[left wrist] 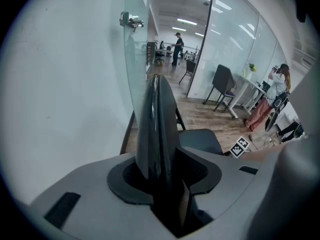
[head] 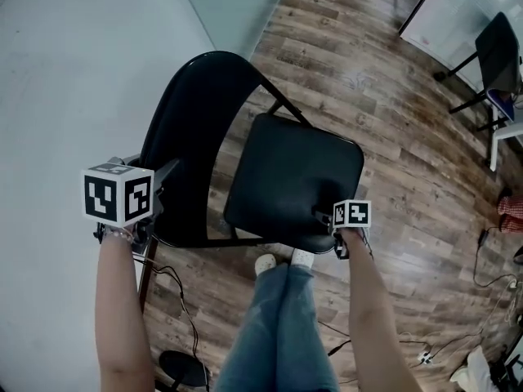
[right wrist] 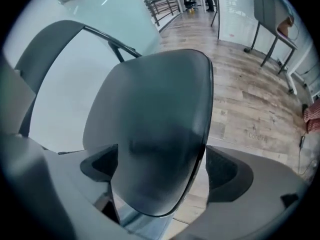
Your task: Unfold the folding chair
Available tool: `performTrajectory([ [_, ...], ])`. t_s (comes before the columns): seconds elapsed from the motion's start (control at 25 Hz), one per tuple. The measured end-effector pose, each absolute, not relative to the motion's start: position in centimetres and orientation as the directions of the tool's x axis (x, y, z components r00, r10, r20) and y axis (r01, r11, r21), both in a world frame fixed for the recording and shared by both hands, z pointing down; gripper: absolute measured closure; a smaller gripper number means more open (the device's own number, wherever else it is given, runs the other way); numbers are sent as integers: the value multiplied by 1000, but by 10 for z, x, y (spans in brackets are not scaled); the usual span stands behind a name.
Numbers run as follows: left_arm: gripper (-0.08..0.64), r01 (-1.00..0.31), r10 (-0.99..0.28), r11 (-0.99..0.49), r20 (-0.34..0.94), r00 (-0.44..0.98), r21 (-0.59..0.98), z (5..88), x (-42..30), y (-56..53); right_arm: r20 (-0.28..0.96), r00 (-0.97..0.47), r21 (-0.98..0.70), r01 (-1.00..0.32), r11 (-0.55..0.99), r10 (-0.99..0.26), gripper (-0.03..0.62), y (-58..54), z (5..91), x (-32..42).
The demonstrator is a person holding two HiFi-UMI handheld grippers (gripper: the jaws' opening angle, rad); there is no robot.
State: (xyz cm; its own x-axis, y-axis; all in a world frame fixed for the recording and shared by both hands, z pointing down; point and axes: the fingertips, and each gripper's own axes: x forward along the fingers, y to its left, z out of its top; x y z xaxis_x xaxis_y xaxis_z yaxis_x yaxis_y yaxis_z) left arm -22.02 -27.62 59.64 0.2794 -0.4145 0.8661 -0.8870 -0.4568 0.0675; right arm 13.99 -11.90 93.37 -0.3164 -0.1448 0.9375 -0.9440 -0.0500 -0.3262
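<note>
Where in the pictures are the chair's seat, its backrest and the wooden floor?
seat [head: 294,178], head view, middle of its top face.
backrest [head: 184,129], head view, middle of its curved panel.
wooden floor [head: 384,96], head view, bare planks beyond the seat.

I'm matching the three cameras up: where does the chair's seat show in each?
Head view: seat at centre.
Left gripper view: seat low, right of centre.
Right gripper view: seat fills the middle.
Shared landmark: the curved backrest, left of the seat in all three.
</note>
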Motion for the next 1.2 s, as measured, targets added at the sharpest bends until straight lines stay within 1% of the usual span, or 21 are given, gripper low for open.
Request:
performTrajectory([
  [0.16,411,-885,-415,-460,862,290,76,595,-221,-276,951,-261,-271,-962,-39,-164,69,-122,901,136],
  [0.32,410,-884,-414,-461,862,291,78,592,-220,-275,951,-261,-271,-962,-39,-167,69,-121,863,122],
  [0.6,393,-889,-435,-457,864,253,31,591,-220,-277,961,-204,-204,-979,18,-188,69,-119,802,119],
  [0.76,387,-892,-439,-450,863,251,31,589,-222,-278,956,-207,-219,-975,-36,-209,69,-115,765,118],
  [0.84,381,-895,-462,-446,858,226,-4,586,-225,-278,944,-225,-249,-966,-76,-241,69,-118,744,112],
  [1.0,330,-914,-551,-384,827,110,-134,580,-230,-275,922,-252,-295,-949,-114,-293,69,-119,707,103],
  [1.04,304,-922,-565,-360,820,94,-142,577,-230,-275,921,-252,-295,-949,-111,-296,69,-119,698,103],
  [1.12,205,-935,-586,-329,805,89,-136,566,-228,-276,920,-248,-289,-953,-96,-304,69,-121,681,101],
  [1.2,172,-937,-601,-323,793,97,-130,549,-223,-276,917,-243,-280,-957,-75,-315,69,-124,663,100],
])
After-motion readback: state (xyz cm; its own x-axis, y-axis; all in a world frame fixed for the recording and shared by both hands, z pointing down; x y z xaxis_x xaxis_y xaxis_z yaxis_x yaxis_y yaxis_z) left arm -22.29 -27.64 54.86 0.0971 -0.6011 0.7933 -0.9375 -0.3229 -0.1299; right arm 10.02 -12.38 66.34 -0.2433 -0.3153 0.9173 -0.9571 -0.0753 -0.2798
